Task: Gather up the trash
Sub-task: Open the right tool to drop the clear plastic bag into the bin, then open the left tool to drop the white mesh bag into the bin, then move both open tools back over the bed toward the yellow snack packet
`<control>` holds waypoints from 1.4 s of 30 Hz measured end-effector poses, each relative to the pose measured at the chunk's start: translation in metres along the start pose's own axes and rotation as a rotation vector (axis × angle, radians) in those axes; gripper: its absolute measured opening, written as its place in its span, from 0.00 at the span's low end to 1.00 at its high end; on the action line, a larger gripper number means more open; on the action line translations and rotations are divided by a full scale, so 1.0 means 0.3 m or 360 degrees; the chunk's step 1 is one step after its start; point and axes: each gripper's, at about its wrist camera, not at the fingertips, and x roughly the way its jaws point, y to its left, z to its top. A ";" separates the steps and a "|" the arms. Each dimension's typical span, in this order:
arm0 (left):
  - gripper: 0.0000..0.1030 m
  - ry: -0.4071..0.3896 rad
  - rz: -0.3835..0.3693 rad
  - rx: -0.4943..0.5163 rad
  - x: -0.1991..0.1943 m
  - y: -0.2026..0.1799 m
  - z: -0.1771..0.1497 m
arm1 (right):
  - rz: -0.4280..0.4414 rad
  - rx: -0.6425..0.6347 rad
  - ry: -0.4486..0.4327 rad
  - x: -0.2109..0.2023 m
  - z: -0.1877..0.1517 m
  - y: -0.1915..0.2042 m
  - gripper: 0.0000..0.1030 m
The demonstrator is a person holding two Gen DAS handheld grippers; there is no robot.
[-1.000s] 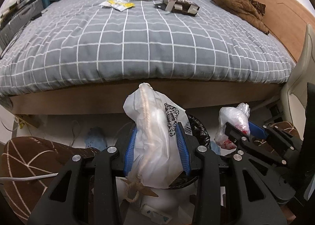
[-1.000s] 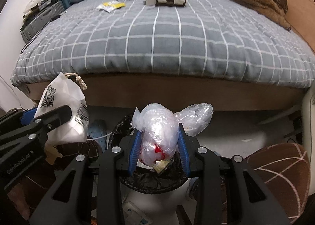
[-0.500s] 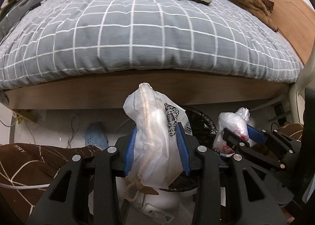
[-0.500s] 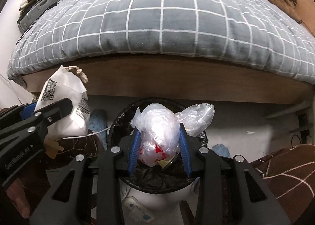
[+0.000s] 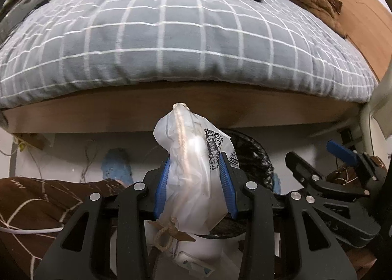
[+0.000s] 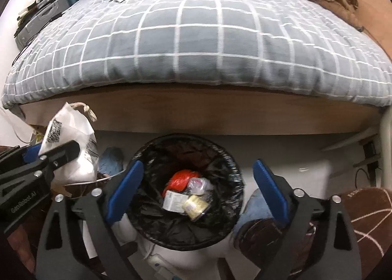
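White bag (image 5: 193,174) between left fingers (image 5: 161,189)

White plastic bag (image 5: 193,177) w/ QR label and twine drawstring, upright, pinched between blue pads, near left of black-lined trash bin (image 6: 147,182), bin open, holding clear bag (image 6: 198,184), red wrapper, small cartons, below bed edge

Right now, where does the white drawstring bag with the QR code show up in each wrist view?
Left wrist view: the white drawstring bag is at centre, clamped in the left tool, in front of the bin.
Right wrist view: the bag is at the left edge, held by the left tool, left of the bin.
Shared landmark: the black-lined trash bin.
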 end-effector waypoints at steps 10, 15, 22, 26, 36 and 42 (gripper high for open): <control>0.36 0.0042 -0.0058 0.0076 0.048 -0.157 -0.013 | -0.0080 0.0103 -0.0016 -0.041 -0.052 -0.152 0.92; 0.37 0.0059 -0.0063 0.0137 0.065 -0.222 -0.014 | -0.0100 0.0167 -0.0010 -0.048 -0.060 -0.205 0.92; 0.46 0.0061 -0.0051 0.0145 0.080 -0.242 -0.006 | -0.0147 0.0189 -0.0006 -0.051 -0.063 -0.221 0.92; 0.58 0.0061 -0.0028 0.0145 0.089 -0.247 -0.005 | -0.0151 0.0196 -0.0015 -0.055 -0.062 -0.221 0.92; 0.87 -0.0024 0.0068 0.0101 0.047 -0.167 -0.006 | -0.0135 0.0171 -0.0030 -0.054 -0.046 -0.188 0.93; 0.94 -0.0049 0.0105 0.0011 0.004 -0.097 0.008 | -0.0120 0.0121 -0.0049 -0.066 -0.026 -0.155 0.93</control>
